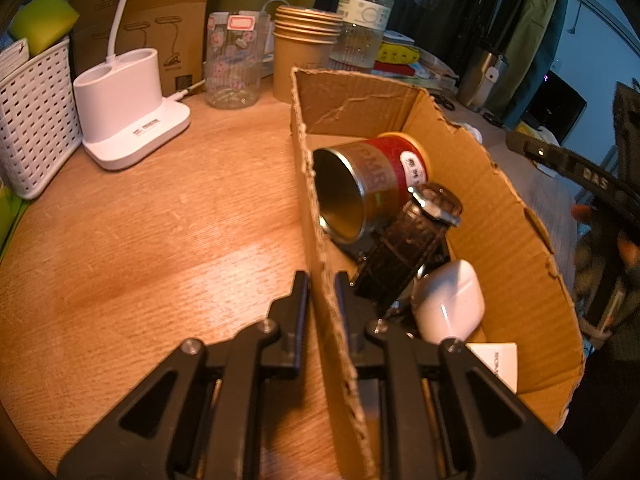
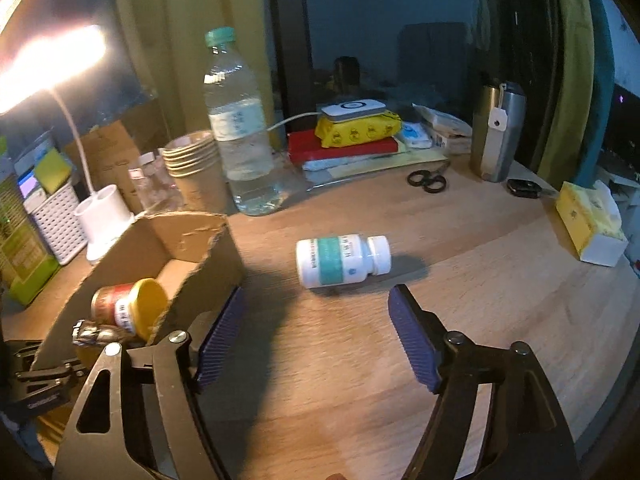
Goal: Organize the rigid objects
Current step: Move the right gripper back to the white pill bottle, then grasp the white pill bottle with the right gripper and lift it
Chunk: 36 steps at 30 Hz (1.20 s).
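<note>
My left gripper point(image 1: 322, 280) is shut on the near left wall of a torn cardboard box point(image 1: 500, 216), one finger on each side of the wall. In the box lie a red and gold tin can point(image 1: 372, 184) on its side, a dark leather watch point(image 1: 408, 248), a white earbud case point(image 1: 448, 300) and a white card point(image 1: 496, 360). My right gripper point(image 2: 316, 304) is open and empty above the table, just short of a white pill bottle point(image 2: 344, 260) with a teal label that lies on its side. The box point(image 2: 188, 236) is to its left.
Wooden table point(image 1: 160, 220). White lamp base point(image 1: 128, 112), white basket point(image 1: 32, 120), glass jar point(image 1: 234, 64), stacked paper cups point(image 1: 304, 52) and water bottle point(image 2: 240, 128) stand behind the box. Scissors point(image 2: 428, 180), steel tumbler point(image 2: 496, 132), books point(image 2: 344, 148) and tissue pack point(image 2: 592, 224) lie at the back right.
</note>
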Motion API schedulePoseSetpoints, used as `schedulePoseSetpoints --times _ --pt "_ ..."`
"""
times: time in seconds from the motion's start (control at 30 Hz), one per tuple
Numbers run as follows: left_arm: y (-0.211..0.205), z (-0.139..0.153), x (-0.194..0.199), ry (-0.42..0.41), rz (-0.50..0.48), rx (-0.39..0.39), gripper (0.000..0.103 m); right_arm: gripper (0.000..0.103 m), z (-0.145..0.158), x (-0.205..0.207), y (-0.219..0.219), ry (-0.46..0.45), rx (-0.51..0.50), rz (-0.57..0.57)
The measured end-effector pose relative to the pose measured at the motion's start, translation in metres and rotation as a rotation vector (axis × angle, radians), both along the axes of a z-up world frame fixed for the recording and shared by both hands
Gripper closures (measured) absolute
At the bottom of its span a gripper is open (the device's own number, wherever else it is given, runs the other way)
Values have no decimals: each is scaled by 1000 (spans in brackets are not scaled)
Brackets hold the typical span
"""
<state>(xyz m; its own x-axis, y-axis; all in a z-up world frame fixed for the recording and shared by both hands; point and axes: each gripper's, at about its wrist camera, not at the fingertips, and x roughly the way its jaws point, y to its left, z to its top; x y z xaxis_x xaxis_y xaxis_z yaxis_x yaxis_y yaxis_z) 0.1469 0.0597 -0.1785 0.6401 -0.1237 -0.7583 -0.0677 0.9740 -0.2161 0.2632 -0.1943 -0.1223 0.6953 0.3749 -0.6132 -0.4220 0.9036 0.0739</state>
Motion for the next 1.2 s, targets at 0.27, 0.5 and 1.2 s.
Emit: schedulePoseSetpoints --times 0.27,0.5,1.2 --pt "0 0 0 0 0 -1 89 26 -8 42 -5 25 2 -6" --pt "0 0 0 0 0 0 89 26 -15 65 -4 48 4 34" --pt "0 0 0 0 0 0 89 26 -31 82 15 151 -28 232"
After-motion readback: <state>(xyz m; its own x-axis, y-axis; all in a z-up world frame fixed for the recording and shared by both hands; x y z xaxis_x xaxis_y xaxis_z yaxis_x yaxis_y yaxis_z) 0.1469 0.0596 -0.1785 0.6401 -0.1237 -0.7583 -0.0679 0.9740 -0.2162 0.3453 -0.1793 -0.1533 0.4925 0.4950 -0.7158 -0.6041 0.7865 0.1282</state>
